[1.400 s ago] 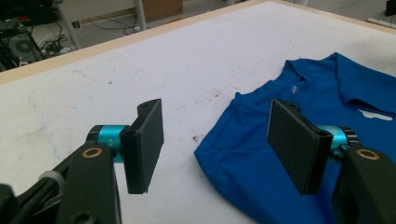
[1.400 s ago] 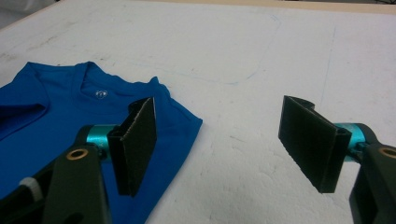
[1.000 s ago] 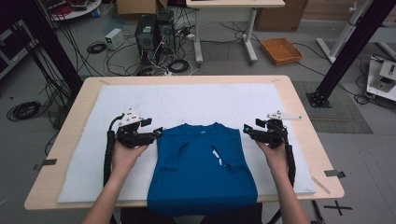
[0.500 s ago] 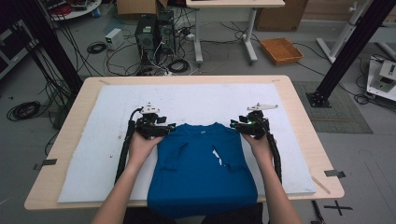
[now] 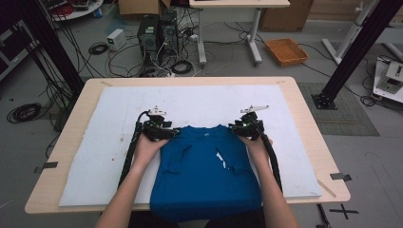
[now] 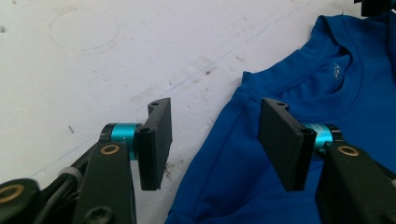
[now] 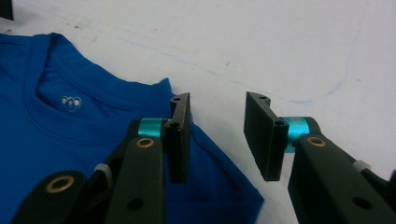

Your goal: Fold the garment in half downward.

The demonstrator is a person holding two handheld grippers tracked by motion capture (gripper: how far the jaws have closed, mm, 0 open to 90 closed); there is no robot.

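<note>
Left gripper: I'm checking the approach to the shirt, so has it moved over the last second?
Yes. In the high view, the left gripper moved inward and away from the person, to the blue T-shirt's shoulder.

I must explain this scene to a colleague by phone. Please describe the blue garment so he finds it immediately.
On the wooden table lies a white mat. At its near middle lies a blue T-shirt, collar pointing away. It is the mat's one coloured cloth.
</note>
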